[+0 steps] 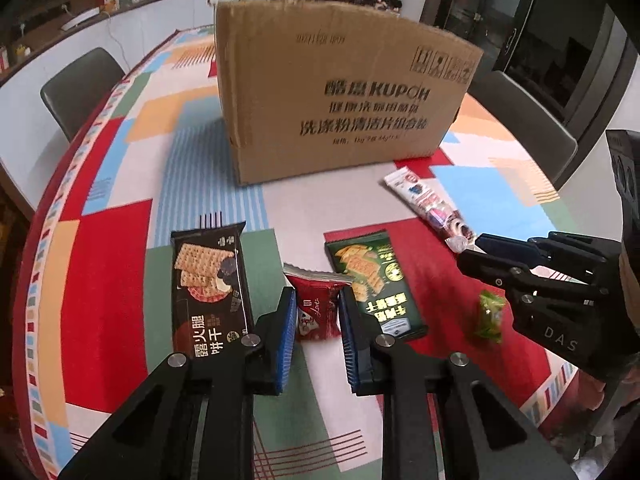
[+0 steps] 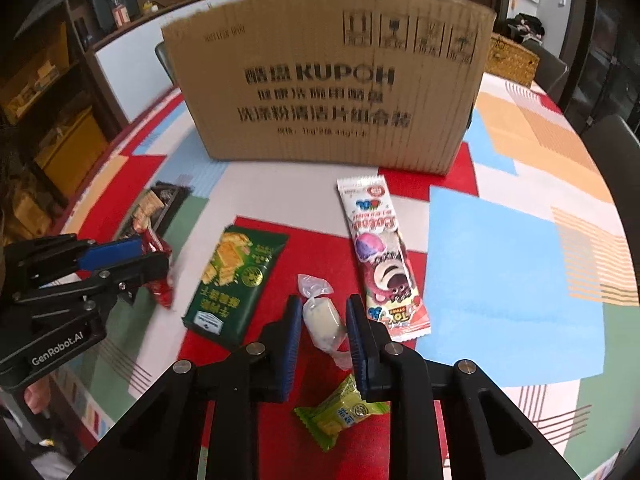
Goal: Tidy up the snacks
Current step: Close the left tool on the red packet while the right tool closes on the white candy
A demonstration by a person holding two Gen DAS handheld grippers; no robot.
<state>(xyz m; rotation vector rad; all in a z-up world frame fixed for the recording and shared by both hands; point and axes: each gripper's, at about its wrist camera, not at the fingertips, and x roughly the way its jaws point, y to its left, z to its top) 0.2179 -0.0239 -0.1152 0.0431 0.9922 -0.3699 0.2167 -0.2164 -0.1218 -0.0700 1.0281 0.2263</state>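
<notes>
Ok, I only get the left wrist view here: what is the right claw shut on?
Observer: The right claw is shut on a white candy in a clear twist wrapper.
Operator: And the green candy, is it in that grip too?
Observer: No. The green candy lies on the cloth nearer the camera, not between the pads.
Operator: Anything behind the box?
Observer: A woven basket stands behind the right corner of the box.
</notes>
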